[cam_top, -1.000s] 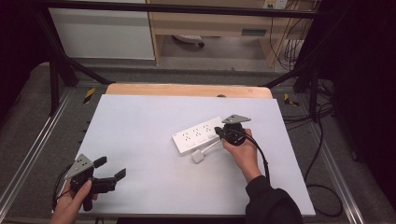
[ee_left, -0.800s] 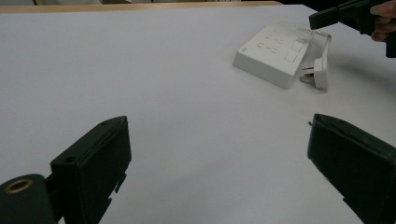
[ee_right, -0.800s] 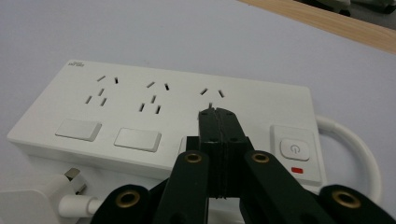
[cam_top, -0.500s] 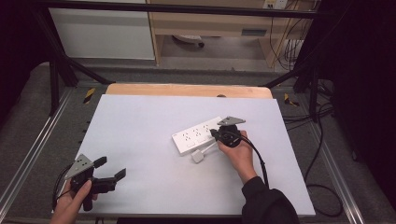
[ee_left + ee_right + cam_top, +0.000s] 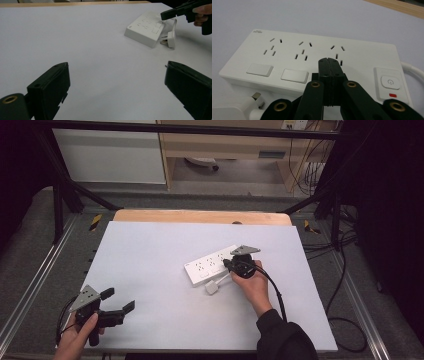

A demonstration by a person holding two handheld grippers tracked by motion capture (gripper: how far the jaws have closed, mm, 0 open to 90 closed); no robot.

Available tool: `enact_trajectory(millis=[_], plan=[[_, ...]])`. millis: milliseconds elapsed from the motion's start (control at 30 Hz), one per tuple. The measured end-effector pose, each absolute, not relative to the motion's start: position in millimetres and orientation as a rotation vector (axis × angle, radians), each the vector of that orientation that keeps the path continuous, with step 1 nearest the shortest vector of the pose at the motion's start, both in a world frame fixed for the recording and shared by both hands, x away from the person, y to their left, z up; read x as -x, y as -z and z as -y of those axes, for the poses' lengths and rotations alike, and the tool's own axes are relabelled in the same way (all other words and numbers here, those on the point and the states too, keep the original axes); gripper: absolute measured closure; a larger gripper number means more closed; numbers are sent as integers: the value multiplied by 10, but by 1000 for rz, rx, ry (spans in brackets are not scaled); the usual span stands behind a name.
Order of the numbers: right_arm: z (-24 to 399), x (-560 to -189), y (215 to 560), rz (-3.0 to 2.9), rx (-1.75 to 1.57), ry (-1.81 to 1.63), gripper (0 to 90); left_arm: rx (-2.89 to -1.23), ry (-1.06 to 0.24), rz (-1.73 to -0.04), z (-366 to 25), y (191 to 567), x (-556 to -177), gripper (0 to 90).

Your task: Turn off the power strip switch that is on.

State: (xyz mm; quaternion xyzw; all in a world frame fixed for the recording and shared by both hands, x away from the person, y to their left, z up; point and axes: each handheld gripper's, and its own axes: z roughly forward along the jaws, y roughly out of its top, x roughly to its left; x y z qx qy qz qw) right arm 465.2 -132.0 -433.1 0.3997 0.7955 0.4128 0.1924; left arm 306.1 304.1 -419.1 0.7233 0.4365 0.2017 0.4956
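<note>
Jaws of the right claw [image 5: 329, 60] are pressed flat together with nothing between them, their tip hovering low over the white power strip [image 5: 312, 62], just above its third socket group and a little short of the round power button [image 5: 390, 82] at the cable end. Whether the tip touches the strip's top face I cannot tell. In the high view the same claw [image 5: 227, 265] sits over the near edge of the strip [image 5: 212, 266], the right hand [image 5: 252, 282] gripping it from the person's side.

Outward from the strip, a white plug [image 5: 212, 288] lies on its side just beside the strip's near long edge, prongs bare and in no socket. All three socket groups on the strip are empty, and the red mark under the button is the one sign of its switch state that I can see; what it means I cannot say.

Far from the strip, toward the near left corner of the worktop [image 5: 150, 255], the left claw [image 5: 121, 302] rests with its jaws spread wide and nothing in them, pointing across the surface toward the strip [image 5: 146, 28].

My reading: the work looks to be at an early stage. With closed jaws near the button, a press of the switch seems the step in hand; the plug is not yet inserted.
</note>
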Motion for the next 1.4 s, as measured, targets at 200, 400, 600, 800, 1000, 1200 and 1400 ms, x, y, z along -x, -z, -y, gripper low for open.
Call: enact_trajectory(millis=[200,400,600,800,1000,1200,1400], plan=[[1308,-4657,4344,-2233,-1119,-1160,900,-1753,-489,-1057,-3042,4191,-3061,61],[1293,-4656,4358,-2236,-1129,-1163,900,-1753,-487,-1057,-3040,4191,-3060,61],[1285,-4657,4369,-2238,-1127,-1163,900,-1753,-486,-1056,-3040,4190,-3059,61],[1276,-4656,4375,-2239,-1131,-1165,900,-1753,-486,-1056,-3040,4190,-3059,61],[1281,-4658,4376,-2239,-1128,-1163,900,-1753,-486,-1056,-3040,4190,-3059,61],[1279,-4652,4379,-2235,-1127,-1164,900,-1752,-487,-1057,-3040,4189,-3057,61],[1281,-4645,4387,-2229,-1121,-1171,900,-1752,-487,-1057,-3039,4189,-3057,61]])
